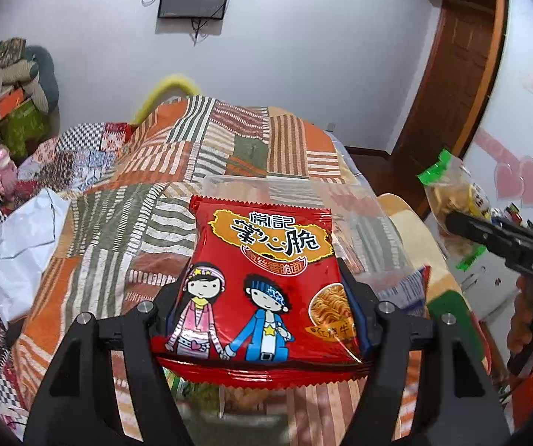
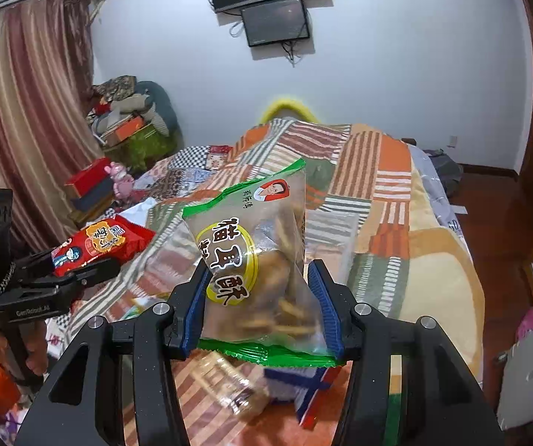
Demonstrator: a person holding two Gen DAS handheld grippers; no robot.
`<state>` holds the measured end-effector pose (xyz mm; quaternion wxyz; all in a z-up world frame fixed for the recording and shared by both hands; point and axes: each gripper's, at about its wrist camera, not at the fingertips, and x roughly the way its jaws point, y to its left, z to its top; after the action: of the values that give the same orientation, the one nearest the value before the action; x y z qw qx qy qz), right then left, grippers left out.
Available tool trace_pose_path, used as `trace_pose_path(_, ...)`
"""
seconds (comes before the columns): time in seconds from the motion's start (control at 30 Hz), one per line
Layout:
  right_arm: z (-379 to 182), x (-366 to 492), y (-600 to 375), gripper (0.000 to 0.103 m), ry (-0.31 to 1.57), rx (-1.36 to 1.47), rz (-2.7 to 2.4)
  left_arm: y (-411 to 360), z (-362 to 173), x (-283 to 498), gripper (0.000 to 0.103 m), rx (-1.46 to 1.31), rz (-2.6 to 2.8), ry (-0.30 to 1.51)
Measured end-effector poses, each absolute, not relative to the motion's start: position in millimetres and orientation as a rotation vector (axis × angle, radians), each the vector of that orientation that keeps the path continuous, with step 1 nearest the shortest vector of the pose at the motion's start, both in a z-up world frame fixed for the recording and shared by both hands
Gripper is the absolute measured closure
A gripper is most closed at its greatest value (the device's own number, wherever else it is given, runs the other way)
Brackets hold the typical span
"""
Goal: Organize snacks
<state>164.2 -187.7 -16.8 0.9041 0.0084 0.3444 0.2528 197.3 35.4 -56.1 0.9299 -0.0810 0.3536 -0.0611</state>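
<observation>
Patchwork bedspread [image 1: 199, 156] covers the bed below both my hands. My left tongs [image 1: 262, 297] clamp the red noodle snack bag [image 1: 262, 282], held above the bed and angled downward. My right tongs [image 2: 262, 297] clamp the clear green-edged biscuit bag [image 2: 251, 260], likewise tilted down. A clear plastic box [image 1: 303, 193] sits beyond.

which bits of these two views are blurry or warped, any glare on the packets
Left wrist view: strong fisheye bending of the door frame, dark corner vignette, glare streaks on the red noodle packet, blurred snacks below it. Right wrist view: the curtain bows, the clear green-edged packet is sharp with soft sheen, the items under it are smeared.
</observation>
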Motion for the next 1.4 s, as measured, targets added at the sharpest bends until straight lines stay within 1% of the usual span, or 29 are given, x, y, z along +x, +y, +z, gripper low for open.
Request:
trace_pose_path(0.3, -47.7, 189.5, -181.3, 0.055, 0.779, 0.018, 0.517, 35.5, -81.6, 234.8, 0.035, -0.194, -0.115, 0.758)
trace_pose_path(0.8, -78.1, 218.5, -164.4, 0.055, 0.847, -0.016, 0.534, 11.0, -112.5, 277.6, 0.035, -0.113, -0.148, 0.793)
trace_pose_path(1.07, -82.3, 227.4, -163.4, 0.055, 0.871, -0.008, 0.521, 9.1, -124.6, 292.3, 0.035, -0.118, -0.163, 0.832)
trace_pose_path(1.33, -80.2, 225.4, -165.0, 0.054, 0.875, -0.018, 0.512, 18.9, -130.9, 298.1, 0.033, -0.183, -0.164, 0.881)
trace_pose_path(1.4, -75.9, 220.0, -166.6, 0.053, 0.868, -0.011, 0.529, 21.3, -131.6, 297.7, 0.032, -0.203, -0.156, 0.891)
